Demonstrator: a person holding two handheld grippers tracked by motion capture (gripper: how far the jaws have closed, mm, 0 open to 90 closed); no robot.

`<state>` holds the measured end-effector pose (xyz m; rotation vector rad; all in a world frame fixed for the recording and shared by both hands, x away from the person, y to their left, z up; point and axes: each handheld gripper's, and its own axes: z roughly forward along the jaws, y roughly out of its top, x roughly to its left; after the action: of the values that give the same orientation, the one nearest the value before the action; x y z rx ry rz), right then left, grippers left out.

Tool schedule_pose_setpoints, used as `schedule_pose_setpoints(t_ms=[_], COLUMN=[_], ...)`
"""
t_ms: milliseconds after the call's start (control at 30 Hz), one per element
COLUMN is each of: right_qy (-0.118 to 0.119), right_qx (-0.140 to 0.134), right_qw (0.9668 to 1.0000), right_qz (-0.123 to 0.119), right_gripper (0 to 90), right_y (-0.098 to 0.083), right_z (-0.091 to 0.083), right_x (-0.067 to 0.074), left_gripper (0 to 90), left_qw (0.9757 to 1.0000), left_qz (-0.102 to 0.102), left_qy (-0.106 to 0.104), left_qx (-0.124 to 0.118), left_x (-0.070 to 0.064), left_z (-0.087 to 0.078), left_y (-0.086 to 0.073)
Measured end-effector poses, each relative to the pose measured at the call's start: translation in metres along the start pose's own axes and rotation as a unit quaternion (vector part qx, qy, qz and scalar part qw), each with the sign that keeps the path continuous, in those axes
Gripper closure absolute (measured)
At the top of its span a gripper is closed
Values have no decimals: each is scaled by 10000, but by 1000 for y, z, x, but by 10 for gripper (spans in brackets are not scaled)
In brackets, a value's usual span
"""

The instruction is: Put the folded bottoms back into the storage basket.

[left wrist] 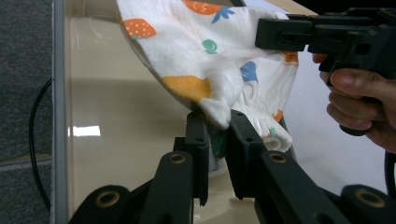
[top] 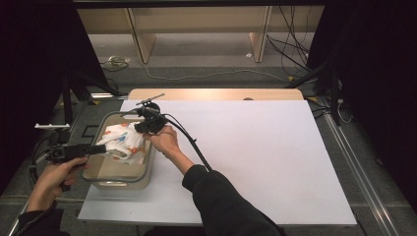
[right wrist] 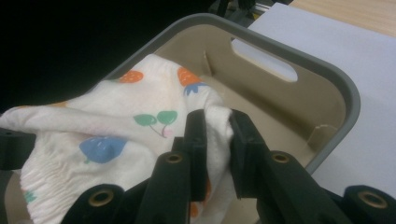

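Your left claw [left wrist: 217, 135] is clamped on a bunched fold of the fruit-print cloth [left wrist: 219, 56], and your right claw [right wrist: 214, 133] pinches another fold of it. You hold the cloth stretched between the two claws, just above the open beige bin [top: 101, 174]. The bin stands at the left edge of the white tabletop [top: 265, 157].

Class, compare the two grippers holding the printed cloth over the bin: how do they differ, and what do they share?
The left gripper reaches in from the bin's near left side; the right gripper comes from its far right. The left pinches a bunched corner of the cloth; the right pinches a folded edge. Both are shut on the cloth, holding it above the bin.
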<state>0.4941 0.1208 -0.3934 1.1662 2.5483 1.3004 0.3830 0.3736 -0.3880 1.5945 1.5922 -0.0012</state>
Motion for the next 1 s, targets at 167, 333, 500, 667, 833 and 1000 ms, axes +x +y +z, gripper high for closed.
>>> schedule_pose_setpoints(t_ms=[167,333,500,667,833,1000], right_qy=[128,10,87,72,83,68], right_qx=[272,163,-2,-33,-99,-179], right_qw=[9994,9997,9998,9999,9999,9998], right_qz=[144,191,194,131,45,34], right_gripper=[437,305,297,289,283,280], right_y=[-1,0,5,7,8,8], right_z=[6,4,-6,-14,-21,-32], right_x=[-2,-5,-7,-8,-9,-14], left_gripper=[535,215,216,211,194,181], left_qw=[9997,9985,9987,9987,9988,9987], left_qz=[-123,-154,-67,-18,23,108], left_qy=[213,518,494,481,465,471], left_qx=[-11,-10,-116,-150,-154,-154], left_x=[1,2,-4,-8,-11,-19], left_z=[2,3,2,5,8,13], left_y=[1,2,3,4,5,5])
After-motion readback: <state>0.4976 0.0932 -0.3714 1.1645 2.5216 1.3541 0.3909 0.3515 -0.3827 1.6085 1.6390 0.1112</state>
